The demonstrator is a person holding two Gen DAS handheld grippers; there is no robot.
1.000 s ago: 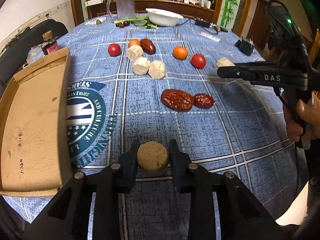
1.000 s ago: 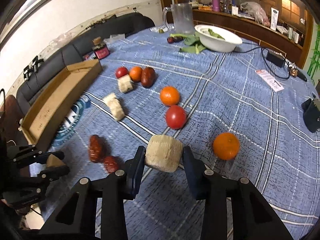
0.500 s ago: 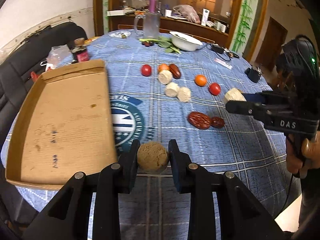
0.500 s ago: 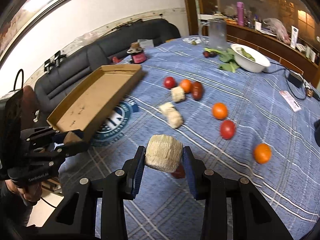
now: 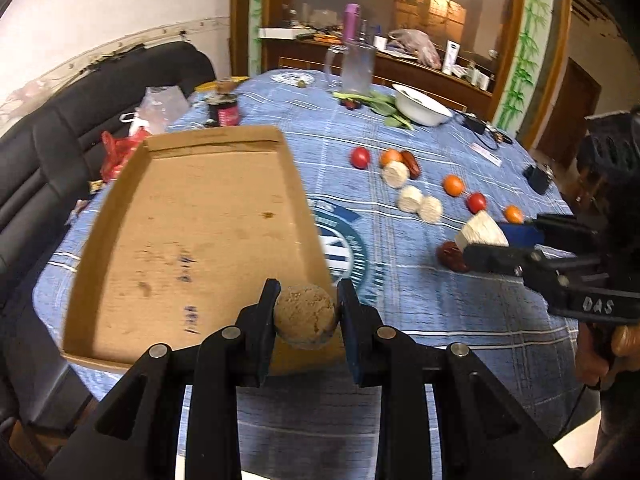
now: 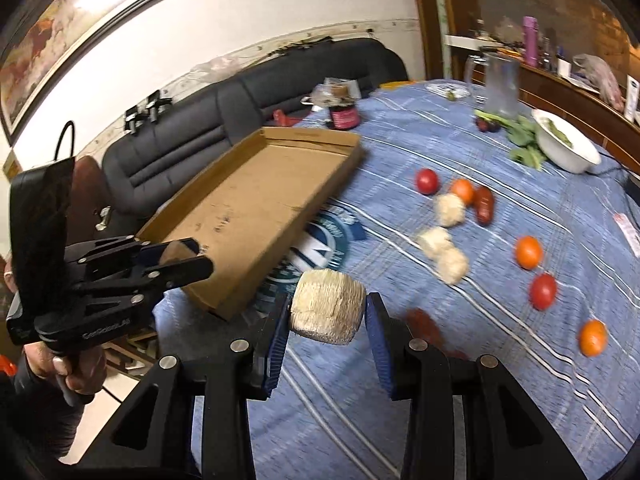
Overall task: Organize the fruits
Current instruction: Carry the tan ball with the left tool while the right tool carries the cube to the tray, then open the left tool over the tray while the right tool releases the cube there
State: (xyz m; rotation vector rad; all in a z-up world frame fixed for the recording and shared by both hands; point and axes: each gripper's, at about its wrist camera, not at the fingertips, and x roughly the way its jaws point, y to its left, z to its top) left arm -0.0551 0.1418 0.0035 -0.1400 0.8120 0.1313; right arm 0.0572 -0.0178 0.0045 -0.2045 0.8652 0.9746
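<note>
A blue tablecloth [image 5: 420,304] with white check lines carries a plain brown cardboard tray [image 5: 192,240] at its left edge, red tomatoes [image 6: 543,291] and orange tangerines [image 6: 528,252] mid-cloth.

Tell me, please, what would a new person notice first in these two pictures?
Most striking are the two grippers, each shut on a piece of food: the left gripper holds a brown ball above the near corner of the cardboard tray, and the right gripper holds a pale ridged chunk over the blue tablecloth. Tomatoes and oranges lie scattered beyond.

Matt cardboard tray [image 5: 192,216]; woven cloth tablecloth [image 5: 420,300]; glossy tomatoes [image 6: 543,291].
</note>
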